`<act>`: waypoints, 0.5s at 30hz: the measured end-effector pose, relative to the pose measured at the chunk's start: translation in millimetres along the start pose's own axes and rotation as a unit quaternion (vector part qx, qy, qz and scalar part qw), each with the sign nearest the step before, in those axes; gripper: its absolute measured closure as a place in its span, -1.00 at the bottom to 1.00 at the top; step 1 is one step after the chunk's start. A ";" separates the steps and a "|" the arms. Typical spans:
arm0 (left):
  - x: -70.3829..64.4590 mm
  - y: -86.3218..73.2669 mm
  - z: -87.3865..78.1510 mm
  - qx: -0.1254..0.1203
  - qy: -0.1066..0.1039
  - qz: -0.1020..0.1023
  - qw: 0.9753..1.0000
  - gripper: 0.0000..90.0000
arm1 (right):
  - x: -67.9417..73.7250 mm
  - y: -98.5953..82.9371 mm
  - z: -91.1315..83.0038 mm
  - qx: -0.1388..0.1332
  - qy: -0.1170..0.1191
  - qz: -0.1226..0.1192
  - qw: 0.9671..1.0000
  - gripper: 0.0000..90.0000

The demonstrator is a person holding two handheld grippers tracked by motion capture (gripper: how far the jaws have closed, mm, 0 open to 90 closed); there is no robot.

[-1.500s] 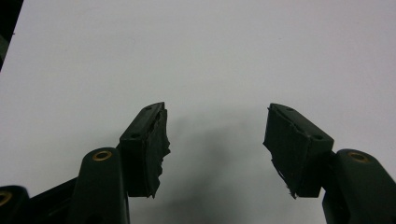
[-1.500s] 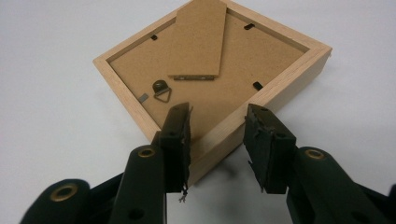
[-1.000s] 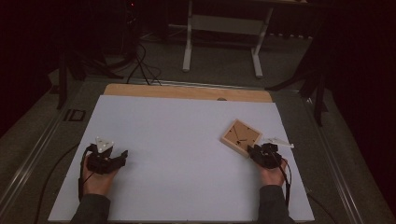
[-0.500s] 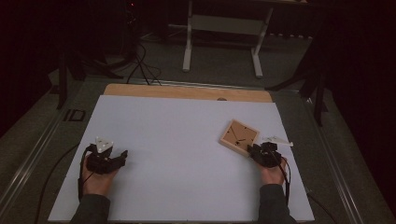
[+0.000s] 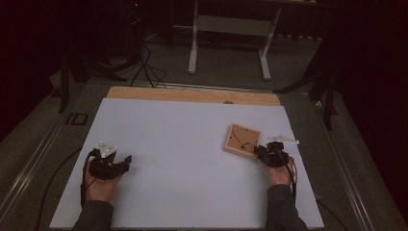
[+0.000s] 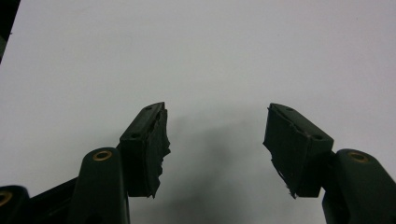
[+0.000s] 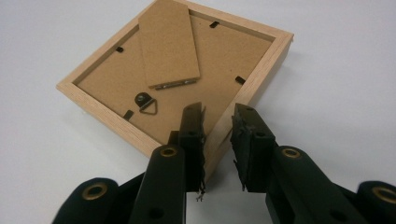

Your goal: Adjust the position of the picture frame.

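1. A small wooden picture frame (image 5: pixel 242 141) is seen lying face down on the white table (image 5: pixel 183 144), on its right half, turned cornerwise, with the cardboard back, folding stand and hanging ring facing up.
2. The right gripper (image 7: pixel 218 140) is placed at the near corner of the frame. Its jaws are nearly together with a narrow gap between them, and the corner of the wooden rim appears to sit in or just behind that gap; whether the rim is actually pinched cannot be told.
3. The left gripper (image 6: pixel 215 140) is held low over bare table on the left side, well apart from the frame, with its jaws spread wide and nothing between them.
4. A small pale object (image 5: pixel 284 139) is seen just beyond the right gripper; what it is cannot be made out.
5. A slip is judged the main risk: only the tip of a corner is offered to the jaws, so the frame could pivot or drop if lifted by so little wood.
6. The frame could also be pushed across the smooth table instead of gripped, since nothing braces its far side.
7. The torn padding on the jaws could catch on the loose stand or ring.
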State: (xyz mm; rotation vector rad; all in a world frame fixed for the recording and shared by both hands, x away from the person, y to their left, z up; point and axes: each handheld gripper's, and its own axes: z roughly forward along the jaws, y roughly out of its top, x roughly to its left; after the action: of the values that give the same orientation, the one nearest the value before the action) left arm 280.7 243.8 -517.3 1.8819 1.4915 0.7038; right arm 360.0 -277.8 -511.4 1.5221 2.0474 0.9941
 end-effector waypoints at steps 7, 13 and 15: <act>-1.7 0.1 0.9 0.002 0.001 0.003 1.000 -0.13 | 4.0 4.3 1.7 0.010 -0.009 -0.016 1.000 0.67; -1.0 0.0 1.9 0.005 0.002 0.003 1.000 -0.13 | 16.2 7.5 4.9 0.016 -0.015 -0.045 0.999 0.69; -1.3 0.1 1.8 0.005 0.002 0.003 1.000 -0.13 | 23.6 8.3 6.3 0.018 -0.010 -0.063 0.998 0.69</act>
State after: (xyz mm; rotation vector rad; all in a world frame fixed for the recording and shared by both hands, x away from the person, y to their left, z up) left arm 281.9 242.2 -518.5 1.8955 1.4953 0.7054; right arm 362.0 -252.4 -507.3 1.3943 2.1286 0.8947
